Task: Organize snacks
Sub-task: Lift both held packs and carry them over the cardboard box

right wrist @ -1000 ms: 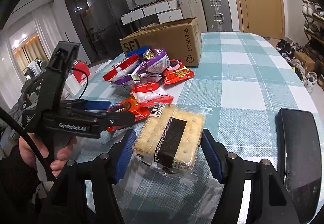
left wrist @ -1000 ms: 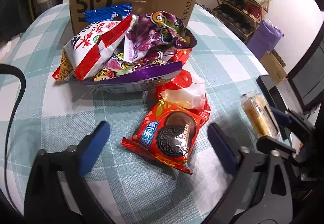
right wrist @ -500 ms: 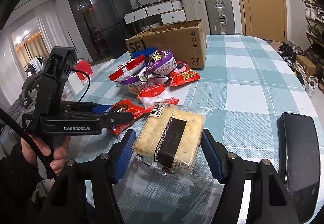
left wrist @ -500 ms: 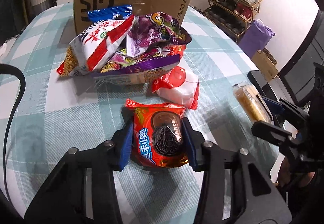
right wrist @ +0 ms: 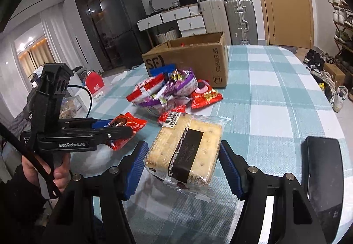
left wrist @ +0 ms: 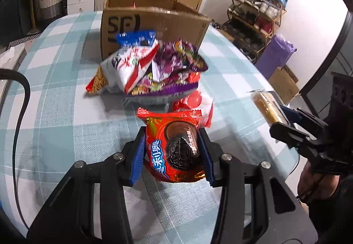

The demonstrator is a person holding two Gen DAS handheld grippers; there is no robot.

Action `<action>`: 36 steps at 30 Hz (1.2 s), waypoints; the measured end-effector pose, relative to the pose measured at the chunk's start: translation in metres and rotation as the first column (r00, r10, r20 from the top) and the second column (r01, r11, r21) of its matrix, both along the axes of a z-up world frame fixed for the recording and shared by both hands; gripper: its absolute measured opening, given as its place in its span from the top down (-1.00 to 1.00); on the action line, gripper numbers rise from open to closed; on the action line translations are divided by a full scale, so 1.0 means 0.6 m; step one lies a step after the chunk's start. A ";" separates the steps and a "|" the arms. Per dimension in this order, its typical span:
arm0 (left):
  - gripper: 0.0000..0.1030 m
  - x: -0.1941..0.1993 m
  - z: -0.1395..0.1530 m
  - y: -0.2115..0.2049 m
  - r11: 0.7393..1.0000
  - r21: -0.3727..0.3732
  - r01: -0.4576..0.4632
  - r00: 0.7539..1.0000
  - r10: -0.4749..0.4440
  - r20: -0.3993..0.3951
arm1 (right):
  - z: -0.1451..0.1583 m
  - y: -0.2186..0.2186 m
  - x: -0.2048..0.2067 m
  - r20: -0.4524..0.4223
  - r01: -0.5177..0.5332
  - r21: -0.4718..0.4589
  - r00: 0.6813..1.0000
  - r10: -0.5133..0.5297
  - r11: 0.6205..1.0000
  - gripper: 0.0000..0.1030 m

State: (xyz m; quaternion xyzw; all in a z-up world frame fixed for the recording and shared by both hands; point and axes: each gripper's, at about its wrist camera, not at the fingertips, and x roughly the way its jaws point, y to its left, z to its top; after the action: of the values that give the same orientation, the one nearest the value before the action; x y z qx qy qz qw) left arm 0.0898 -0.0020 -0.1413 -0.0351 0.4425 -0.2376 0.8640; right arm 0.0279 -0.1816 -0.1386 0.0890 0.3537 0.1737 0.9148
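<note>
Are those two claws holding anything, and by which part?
Yes. The left claw grips the red Oreo packet by its two side edges; the right claw holds the cracker pack by its sides.

Right gripper (right wrist: 184, 166) clamping cracker pack (right wrist: 185, 153), left gripper (right wrist: 123, 128) gripping red cookie packet (right wrist: 130, 122)

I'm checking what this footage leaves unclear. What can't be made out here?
- Cardboard box contents: both views, its walls hide the inside.
- Snack pile: left wrist view, motion blur smears the labels.
- Cracker pack: left wrist view, seen edge-on, partly behind the right gripper.
</note>
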 end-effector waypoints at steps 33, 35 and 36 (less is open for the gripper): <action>0.19 0.098 0.388 0.029 0.997 -0.049 -0.051 0.958 0.063 0.279 | 0.305 -0.010 0.171 0.207 -0.117 0.191 0.975 0.076 0.975 -0.28; 0.19 0.120 0.400 0.026 0.998 -0.051 -0.046 0.961 0.058 0.271 | 0.321 -0.008 0.190 0.214 -0.115 0.180 0.974 0.075 0.977 -0.28; 0.19 0.130 0.404 0.025 0.998 -0.052 -0.044 0.962 0.056 0.267 | 0.329 -0.005 0.200 0.216 -0.114 0.171 0.974 0.076 0.979 -0.28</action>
State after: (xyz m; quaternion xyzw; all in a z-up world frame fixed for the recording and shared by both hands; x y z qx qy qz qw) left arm 0.1679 0.0132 0.1011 -0.0332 0.3147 -0.2280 0.9208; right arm 0.1478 -0.1846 0.0589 0.1367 0.2426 0.2573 0.9253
